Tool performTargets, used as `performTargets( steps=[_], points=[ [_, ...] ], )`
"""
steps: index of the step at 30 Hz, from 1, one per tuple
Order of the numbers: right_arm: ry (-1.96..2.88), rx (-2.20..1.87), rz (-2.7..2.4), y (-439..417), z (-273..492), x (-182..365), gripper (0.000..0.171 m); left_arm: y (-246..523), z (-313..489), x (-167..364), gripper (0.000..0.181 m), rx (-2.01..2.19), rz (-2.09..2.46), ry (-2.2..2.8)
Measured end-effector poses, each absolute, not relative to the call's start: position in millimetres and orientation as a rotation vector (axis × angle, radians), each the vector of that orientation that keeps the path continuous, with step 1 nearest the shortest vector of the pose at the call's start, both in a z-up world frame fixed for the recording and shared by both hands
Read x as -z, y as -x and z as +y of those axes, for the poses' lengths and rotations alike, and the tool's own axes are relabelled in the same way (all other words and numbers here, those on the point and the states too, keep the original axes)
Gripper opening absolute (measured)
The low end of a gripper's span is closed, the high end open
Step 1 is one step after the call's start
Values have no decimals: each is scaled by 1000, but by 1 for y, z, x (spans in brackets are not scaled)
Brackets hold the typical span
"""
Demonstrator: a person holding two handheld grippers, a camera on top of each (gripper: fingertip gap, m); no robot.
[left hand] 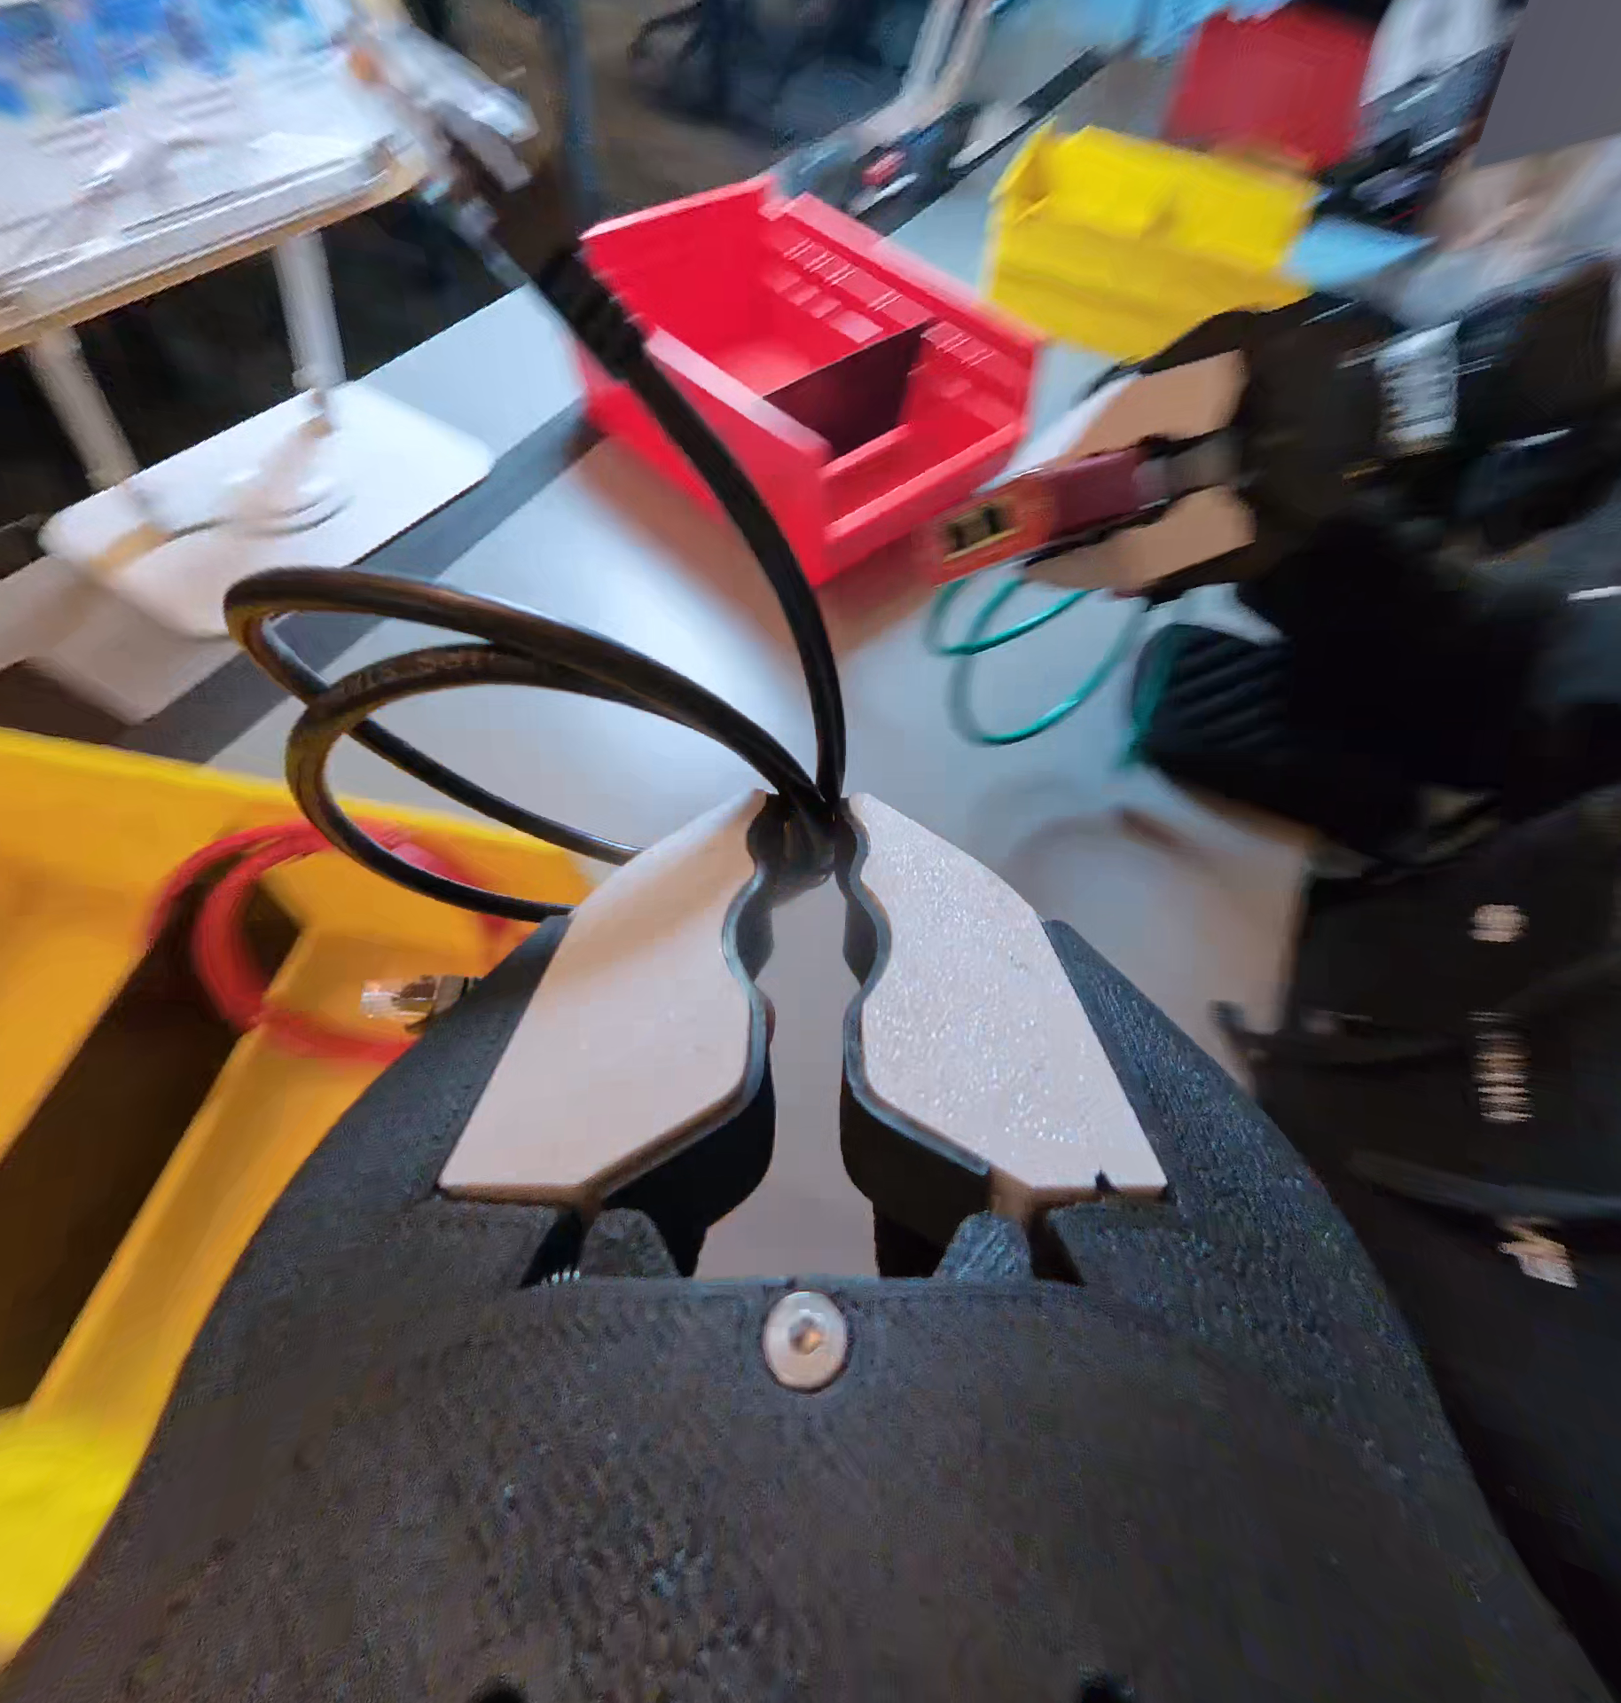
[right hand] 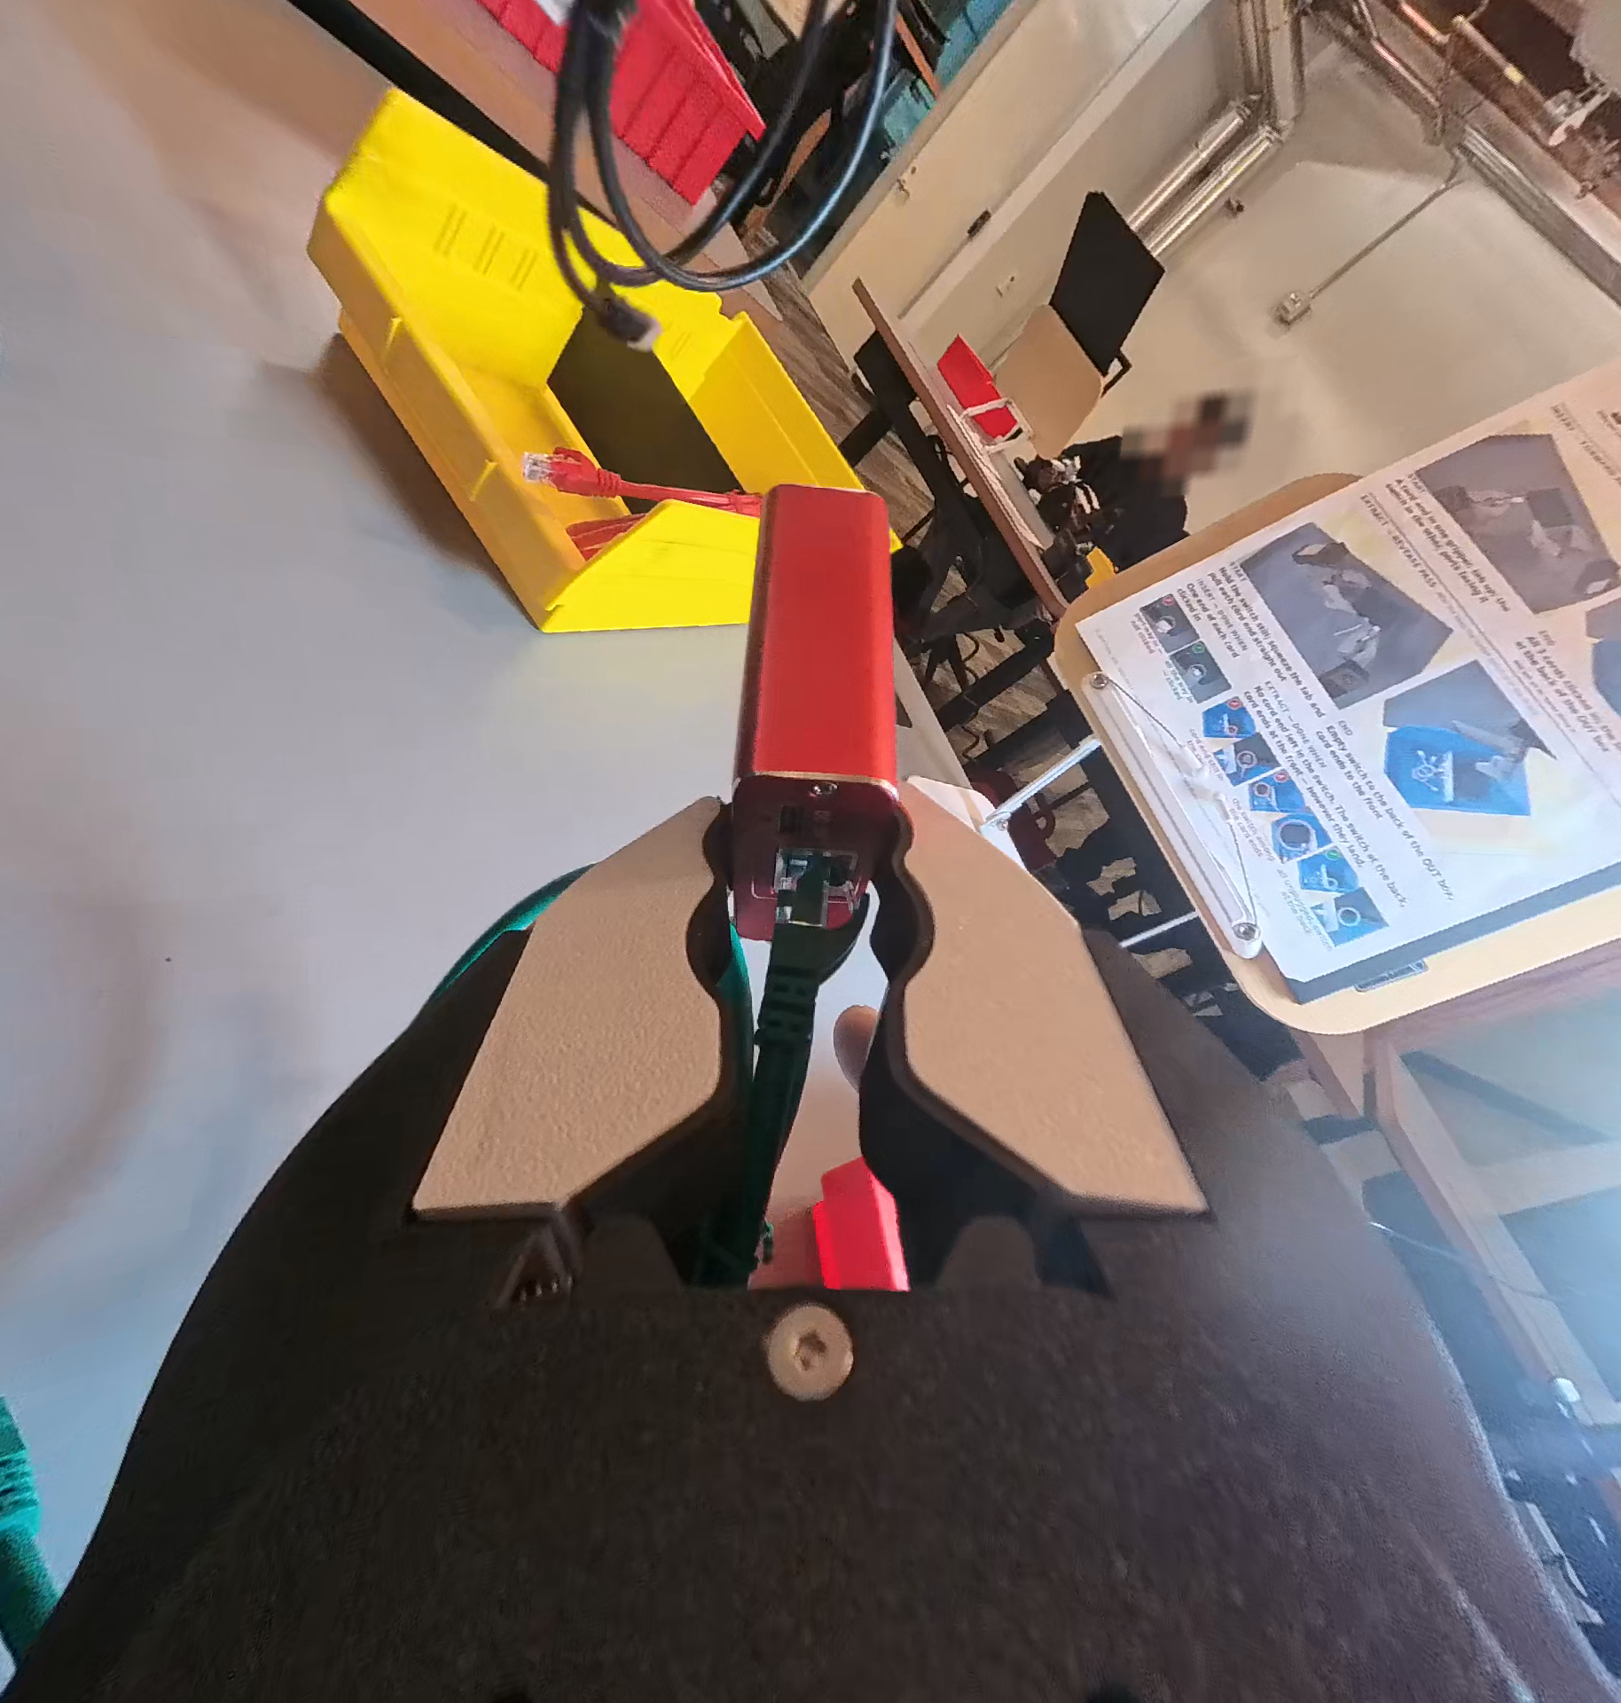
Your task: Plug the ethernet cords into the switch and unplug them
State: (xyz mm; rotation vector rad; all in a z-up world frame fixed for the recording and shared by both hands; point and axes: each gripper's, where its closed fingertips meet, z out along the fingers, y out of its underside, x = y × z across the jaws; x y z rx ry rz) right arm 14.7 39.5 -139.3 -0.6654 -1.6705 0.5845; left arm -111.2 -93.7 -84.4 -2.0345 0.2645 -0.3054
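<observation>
Item: red switch (right hand: 821, 645), a small rigid metal-looking block, likely light with smooth sides that may slip; clamped at its port end by the right gripper (right hand: 811, 829), well above the grey table (right hand: 236, 737). A green cord (right hand: 779, 1023) sits plugged into that end. Item: black cord (left hand: 530, 645), springy, coiled, pinched at the bundle by the left gripper (left hand: 802, 820), left of the switch; its plug hangs free, blurred. Best held just behind the plug boot. Item: red cord (right hand: 641, 488), in the yellow bin (right hand: 475, 369) beyond the switch.
</observation>
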Motion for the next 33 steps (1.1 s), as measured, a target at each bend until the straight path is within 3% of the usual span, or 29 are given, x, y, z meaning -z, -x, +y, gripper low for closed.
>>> performTargets(
  steps=[1,8,14,18,27,30,33],
  points=[
    [670,-582,-1664,-16,41,138,27,94,-96,79,11,385,303,1989],
    [716,-568,-1625,-24,56,136,27,13,-115,64,11,981,444,1464],
    [739,-573,-1615,-28,63,138,27,16,-113,171,10,1224,204,1640],
    [741,-581,-1621,-24,64,140,27,5,-140,196,10,1065,446,1827],
    [748,-566,-1647,-20,61,147,27,12,-165,261,11,161,1521,2255],
    [750,-560,-1648,-20,62,147,27,24,-153,259,15,86,1546,2289],
    [751,-565,-1645,-21,63,147,27,28,-133,231,19,316,1223,2254]
  ],
)
